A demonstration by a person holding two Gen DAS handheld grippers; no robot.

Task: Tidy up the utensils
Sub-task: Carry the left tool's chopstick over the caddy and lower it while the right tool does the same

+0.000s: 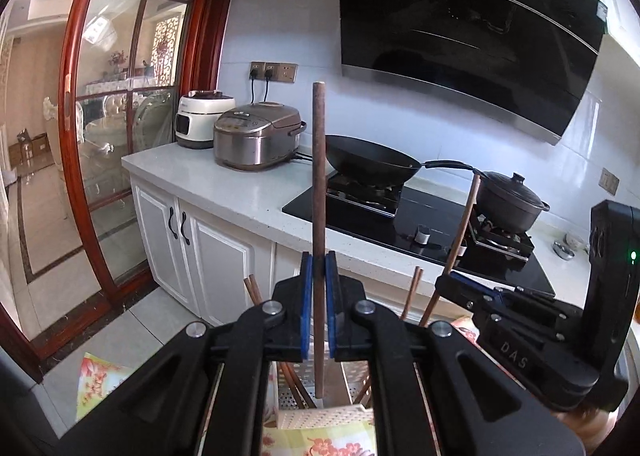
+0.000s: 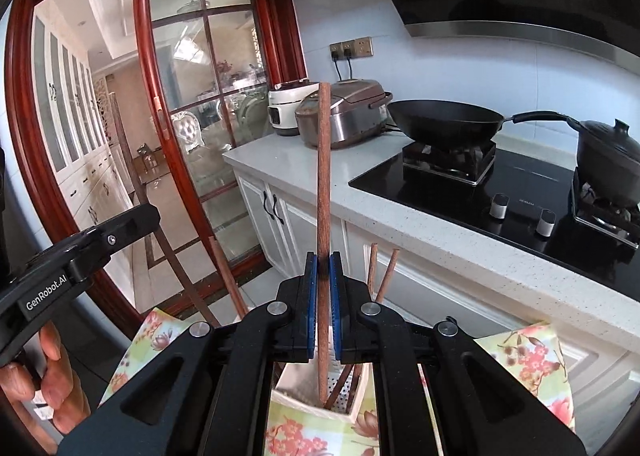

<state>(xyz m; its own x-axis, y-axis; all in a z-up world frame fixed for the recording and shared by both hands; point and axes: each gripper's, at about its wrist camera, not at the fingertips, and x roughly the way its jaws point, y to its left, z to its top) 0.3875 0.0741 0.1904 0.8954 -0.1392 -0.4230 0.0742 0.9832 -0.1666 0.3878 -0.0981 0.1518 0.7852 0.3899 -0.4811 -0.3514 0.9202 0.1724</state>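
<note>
Holding one wooden chopstick apiece, both claws are clamped tight on the sticks. The left claw (image 1: 319, 272) pinches its left chopstick (image 1: 319, 176) between the blue pads, the stick running from 12 o'clock down to 6 o'clock through the jaws, its lower tip hanging just above the perforated holder (image 1: 320, 408) at 6 o'clock. The right claw (image 2: 324, 270) grips its right chopstick (image 2: 323, 184) the same way, upright with a slight lean, lower tip hanging inside the mouth of the holder (image 2: 320, 396), again at 6 o'clock from the pads. Other chopsticks (image 2: 382, 276) stand loose in that holder, at about 1 o'clock from the right claw. In the left wrist view the right claw sits at 3 o'clock, close alongside. The holder rests on a floral cloth (image 2: 528, 360); the bench beneath is hidden. My judgement: each stick's long axis already lines up near vertical over the holder, so a straight drop would seat it, and neither hand is clearly nearer.
</note>
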